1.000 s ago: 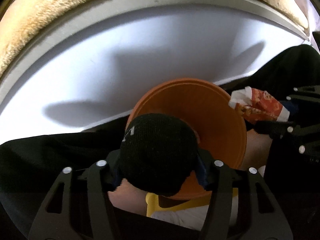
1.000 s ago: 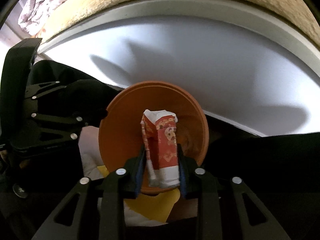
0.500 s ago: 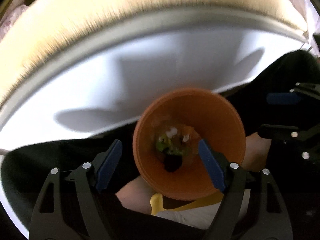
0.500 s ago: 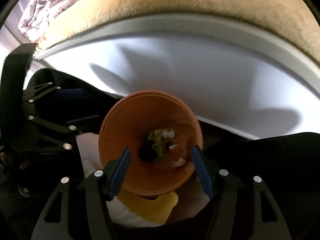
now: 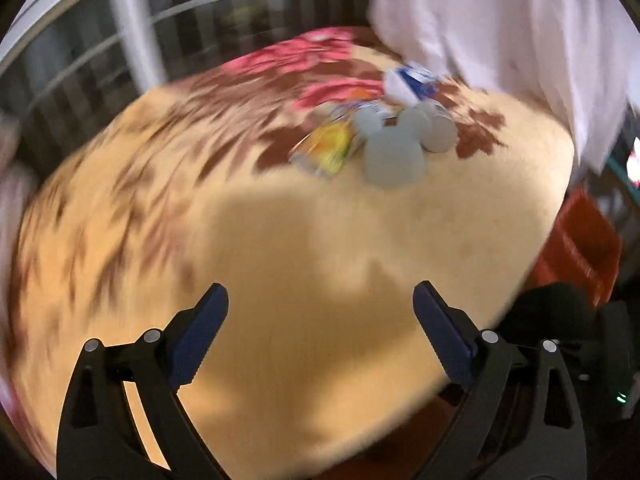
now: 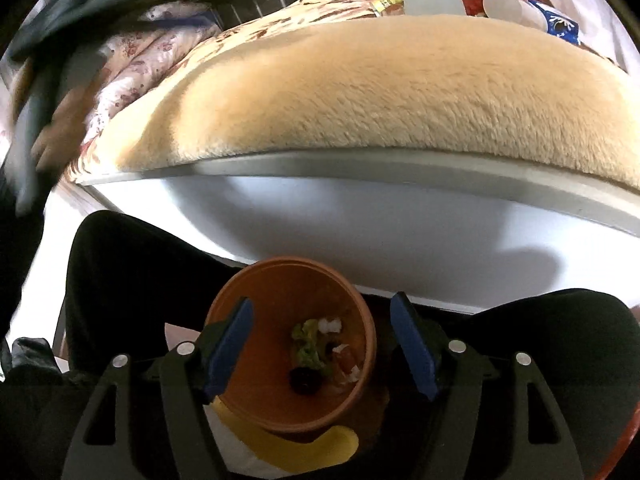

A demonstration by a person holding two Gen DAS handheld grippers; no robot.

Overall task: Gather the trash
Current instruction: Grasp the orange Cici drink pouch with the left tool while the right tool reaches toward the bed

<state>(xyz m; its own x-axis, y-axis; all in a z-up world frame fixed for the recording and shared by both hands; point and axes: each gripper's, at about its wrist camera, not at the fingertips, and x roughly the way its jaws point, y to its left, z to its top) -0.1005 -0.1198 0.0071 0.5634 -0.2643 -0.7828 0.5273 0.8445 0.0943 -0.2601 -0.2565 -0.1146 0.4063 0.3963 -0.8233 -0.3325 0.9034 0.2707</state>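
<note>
Left wrist view (blurred)
- Left gripper (image 5: 320,336): jaws opening, spread wide, nothing between them. It points down over a blanket.
- Blanket (image 5: 280,248): tan plush with brown and pink flower print toward the far side; it covers a bed.
- Remaining trash, clustered on the blanket's far side, well apart from the gripper: a yellow wrapper (image 5: 326,150); a pale grey cut-out with two round ears (image 5: 394,148) touching or just beside it; a white paper cup (image 5: 438,130) lying on its side; a blue-and-white carton (image 5: 414,80) behind. Blur hides finer detail.
- Judgement: the empty gripper faces this cluster because it is the next to be gathered.

Right wrist view
- Right gripper (image 6: 322,346): jaws opening, released, holding nothing; they stand to either side of a pot's mouth without touching its rim.
- Orange pot (image 6: 256,292): serves as the bin, set low in front of the bed between the person's dark-clothed knees, probably so both hands can drop into it.
- Collected trash (image 6: 320,350): green, white, red and black scraps at the pot's bottom.
- Bed frame (image 6: 360,216): white, under the blanket's edge.
- The cut-out, cup and carton show at the top, far from the pot.
</note>
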